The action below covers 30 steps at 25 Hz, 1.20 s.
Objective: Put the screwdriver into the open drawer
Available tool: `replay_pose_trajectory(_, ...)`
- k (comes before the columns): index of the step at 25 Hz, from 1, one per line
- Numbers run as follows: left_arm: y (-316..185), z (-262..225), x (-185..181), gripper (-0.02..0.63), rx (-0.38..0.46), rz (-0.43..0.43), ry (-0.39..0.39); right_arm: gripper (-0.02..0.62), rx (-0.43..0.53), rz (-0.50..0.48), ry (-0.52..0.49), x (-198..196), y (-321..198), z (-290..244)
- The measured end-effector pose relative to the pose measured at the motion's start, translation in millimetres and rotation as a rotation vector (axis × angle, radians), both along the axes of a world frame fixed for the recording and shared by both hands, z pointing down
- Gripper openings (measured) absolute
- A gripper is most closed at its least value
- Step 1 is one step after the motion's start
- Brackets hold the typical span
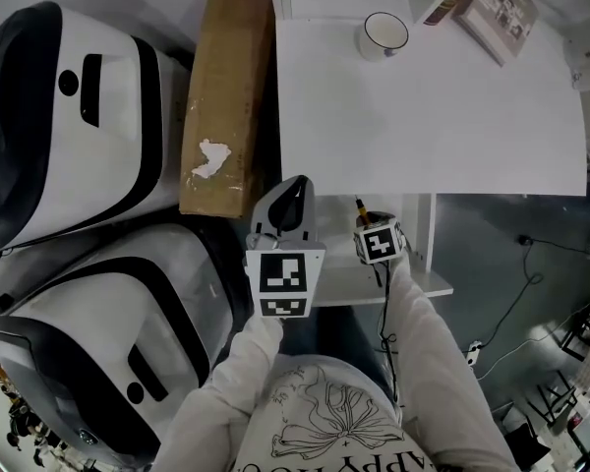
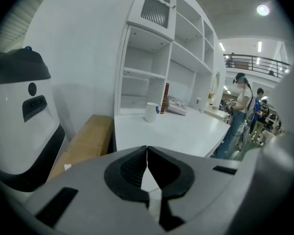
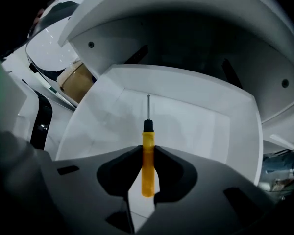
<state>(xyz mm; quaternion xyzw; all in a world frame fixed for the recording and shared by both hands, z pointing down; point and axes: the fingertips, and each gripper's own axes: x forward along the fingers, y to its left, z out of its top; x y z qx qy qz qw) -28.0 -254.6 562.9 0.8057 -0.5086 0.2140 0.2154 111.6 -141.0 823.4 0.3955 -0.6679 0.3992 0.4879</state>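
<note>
A screwdriver (image 3: 147, 153) with a yellow handle and thin metal shaft is clamped between the jaws of my right gripper (image 3: 148, 156). Its tip points down into the open white drawer (image 3: 210, 126), above the drawer floor. In the head view, the right gripper (image 1: 365, 220) is just under the front edge of the desk, with the screwdriver (image 1: 359, 206) poking out ahead of it, over the drawer (image 1: 418, 285). My left gripper (image 1: 293, 197) hovers to its left, beside the desk edge. The left gripper (image 2: 147, 156) has its jaws together with nothing between them.
A white desk top (image 1: 423, 116) carries a white mug (image 1: 384, 35) and a book (image 1: 494, 4) at its back. A long cardboard box (image 1: 226, 96) lies left of the desk, with two large white-and-black shells (image 1: 69, 106) beyond it. A person (image 2: 240, 106) stands far off.
</note>
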Motion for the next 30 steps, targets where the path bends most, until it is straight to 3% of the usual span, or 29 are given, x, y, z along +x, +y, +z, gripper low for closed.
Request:
replay_pose_trajectory(20,2.6,22.6,-13.9,0.006,-0.044,-0.008,-0.01,0.077,-0.028,0.047,0.041,7.6,-16.3,28.7)
replay_pose_trajectory(24,3.1,21.4,-15.6,0.006,-0.041,-0.014,-0.011,0.107,-0.001,0.059,0.021,6.2,-19.7,20.3)
replay_pose_trajectory(30,7.1,3.6,-10.6,0.006,-0.024,-0.027,-0.003,0.099,0.093,0.075,-0.02,7.7,-23.8,-24.5)
